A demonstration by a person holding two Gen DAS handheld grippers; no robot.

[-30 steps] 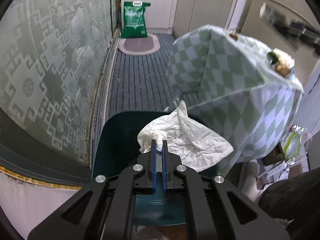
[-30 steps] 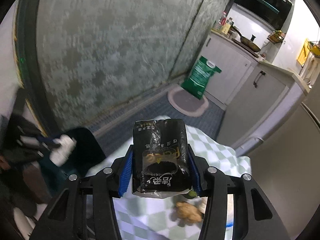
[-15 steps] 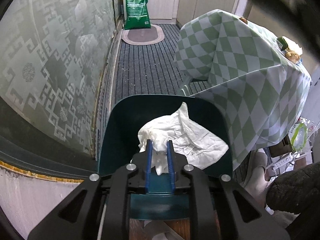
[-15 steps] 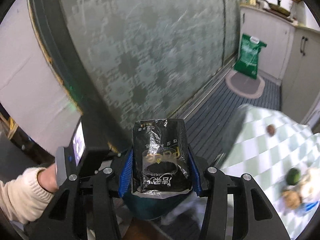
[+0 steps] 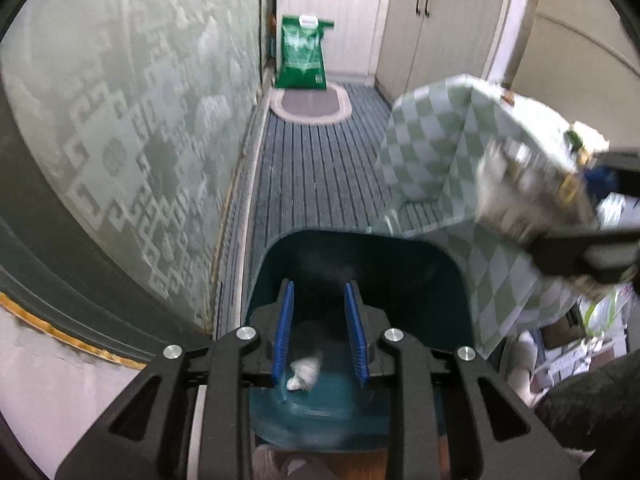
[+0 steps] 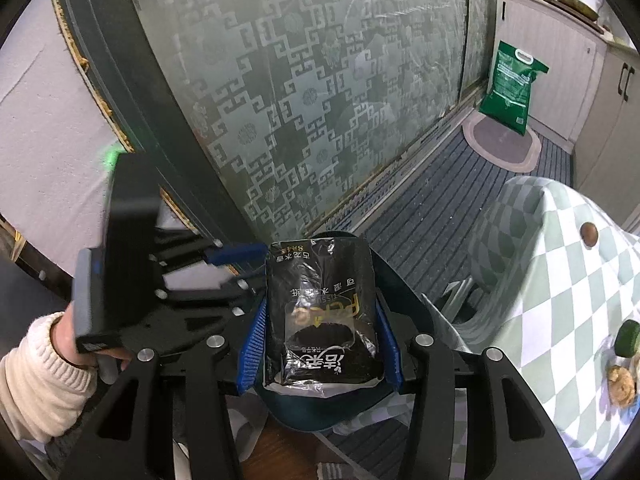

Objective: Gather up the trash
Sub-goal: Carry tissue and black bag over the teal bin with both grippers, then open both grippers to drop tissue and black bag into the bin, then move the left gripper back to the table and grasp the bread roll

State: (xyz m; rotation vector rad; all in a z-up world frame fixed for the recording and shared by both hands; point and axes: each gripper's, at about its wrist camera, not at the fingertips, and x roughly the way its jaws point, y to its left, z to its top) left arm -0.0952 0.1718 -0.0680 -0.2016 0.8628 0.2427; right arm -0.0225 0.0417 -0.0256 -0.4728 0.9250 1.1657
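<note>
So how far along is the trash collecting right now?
Done: the crumpled tissue lies inside the teal bin, below the left gripper, whose fingers have just been opening with nothing pressed between them. In hand: the right gripper clamps the black tissue packet above the bin. Left: scraps on the checked tablecloth.

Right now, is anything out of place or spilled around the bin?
Nothing is spilled. The crumpled tissue lies inside the teal bin, below the open left gripper, whose jaws have just been opening. The right gripper holds the black tissue pack above the bin.
</note>
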